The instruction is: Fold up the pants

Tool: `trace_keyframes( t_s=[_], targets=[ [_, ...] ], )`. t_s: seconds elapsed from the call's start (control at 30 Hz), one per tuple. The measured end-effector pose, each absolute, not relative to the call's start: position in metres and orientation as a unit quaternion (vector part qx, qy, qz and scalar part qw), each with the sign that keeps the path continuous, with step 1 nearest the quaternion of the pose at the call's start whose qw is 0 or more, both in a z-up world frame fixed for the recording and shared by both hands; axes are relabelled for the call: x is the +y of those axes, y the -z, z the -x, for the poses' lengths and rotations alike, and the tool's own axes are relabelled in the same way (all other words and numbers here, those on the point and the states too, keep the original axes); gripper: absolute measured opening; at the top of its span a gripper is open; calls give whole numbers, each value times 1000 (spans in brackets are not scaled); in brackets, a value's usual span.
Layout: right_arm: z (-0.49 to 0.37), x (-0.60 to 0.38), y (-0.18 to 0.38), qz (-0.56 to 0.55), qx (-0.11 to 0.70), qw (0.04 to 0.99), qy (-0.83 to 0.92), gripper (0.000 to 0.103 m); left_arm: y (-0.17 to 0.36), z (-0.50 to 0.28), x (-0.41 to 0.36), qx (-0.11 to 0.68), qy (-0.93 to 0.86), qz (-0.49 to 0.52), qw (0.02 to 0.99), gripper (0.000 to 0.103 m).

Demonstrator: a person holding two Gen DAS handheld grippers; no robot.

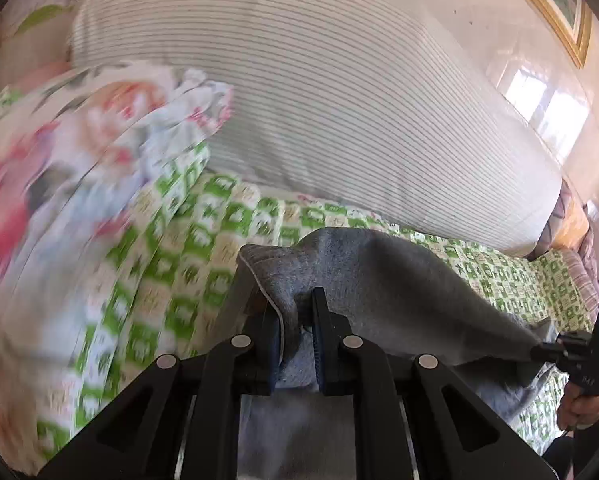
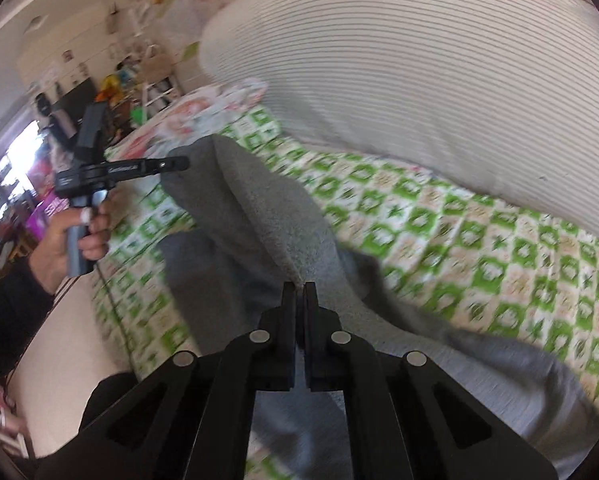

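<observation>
Green-and-white checked bedding (image 1: 203, 216) covers the bed, with a large striped cushion (image 1: 319, 80) lying along its far side and a crumpled floral quilt (image 1: 79, 152) heaped at one end, blurred in the left wrist view. Grey pants (image 1: 399, 288) are lifted off the bedding and stretched between the two tongs, their lower part draping down onto the checked cover. Left tongs (image 1: 299, 316) are clenched on a hemmed edge of the pants, a fold of grey fabric pinched between the fingers and spilling over the left finger. Right tongs (image 2: 298, 292) are closed on another edge, the fabric rising from the fingertips in a ridge toward the left tongs, which appear in the right wrist view held by the left hand (image 2: 71, 240) at the far corner of the cloth. From the left wrist view the right tongs show at the right edge of the frame, gripping the taut end of the pants above the bed's edge. Framed artwork (image 1: 555, 12) hangs on the pale wall behind the cushion.
</observation>
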State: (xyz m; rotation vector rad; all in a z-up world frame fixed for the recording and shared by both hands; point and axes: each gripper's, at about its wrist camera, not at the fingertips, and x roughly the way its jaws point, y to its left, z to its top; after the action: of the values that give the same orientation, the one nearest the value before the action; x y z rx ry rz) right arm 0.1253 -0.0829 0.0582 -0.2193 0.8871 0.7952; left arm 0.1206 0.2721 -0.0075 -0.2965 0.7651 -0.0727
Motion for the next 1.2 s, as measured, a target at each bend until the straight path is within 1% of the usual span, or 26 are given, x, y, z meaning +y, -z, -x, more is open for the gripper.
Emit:
trace_keyframes(
  t_s=[0.17, 0.4, 0.53, 0.6, 0.67, 0.7, 0.73, 0.77, 0.83, 0.87, 0.9, 0.97, 1.0, 1.2],
  targets=[
    [-88, -78, -35, 121, 431, 800, -400, 3, 31, -100, 277, 380, 31, 158, 911, 12],
    [-62, -80, 2, 140, 469, 770, -408, 3, 61, -88, 277, 380, 19, 145, 913, 13],
    [-55, -80, 19, 152, 490, 756, -406, 3, 78, -74, 282, 383, 14, 167, 908, 17],
    [-54, -78, 28, 162, 502, 748, -403, 3, 78, -64, 284, 385, 8, 166, 908, 20],
    [-56, -73, 35, 178, 512, 739, -401, 4, 79, -54, 284, 386, 4, 165, 908, 22],
    [-57, -70, 39, 188, 519, 732, -399, 7, 79, -49, 284, 386, 4, 167, 907, 25],
    [-59, -68, 41, 195, 522, 730, -396, 7, 78, -44, 284, 386, 1, 168, 907, 32],
    [-60, -66, 42, 203, 523, 729, -391, 8, 76, -39, 285, 386, -4, 167, 907, 36],
    [-64, -59, 41, 216, 526, 725, -389, 18, 71, -29, 285, 380, -16, 168, 910, 46],
    [-63, -56, 38, 218, 520, 728, -391, 30, 68, -23, 287, 376, -30, 167, 911, 46],
    [-61, -53, 36, 217, 513, 730, -395, 47, 67, -20, 288, 375, -41, 167, 911, 47],
    [-57, -45, 28, 213, 494, 738, -407, 60, 66, -17, 291, 375, -54, 172, 909, 51],
    [-55, -37, 23, 211, 480, 745, -413, 60, 67, -17, 292, 382, -63, 171, 906, 54],
    [-52, 30, 16, 225, 427, 764, -429, 60, 87, -29, 295, 416, -73, 145, 895, 54]
  ],
)
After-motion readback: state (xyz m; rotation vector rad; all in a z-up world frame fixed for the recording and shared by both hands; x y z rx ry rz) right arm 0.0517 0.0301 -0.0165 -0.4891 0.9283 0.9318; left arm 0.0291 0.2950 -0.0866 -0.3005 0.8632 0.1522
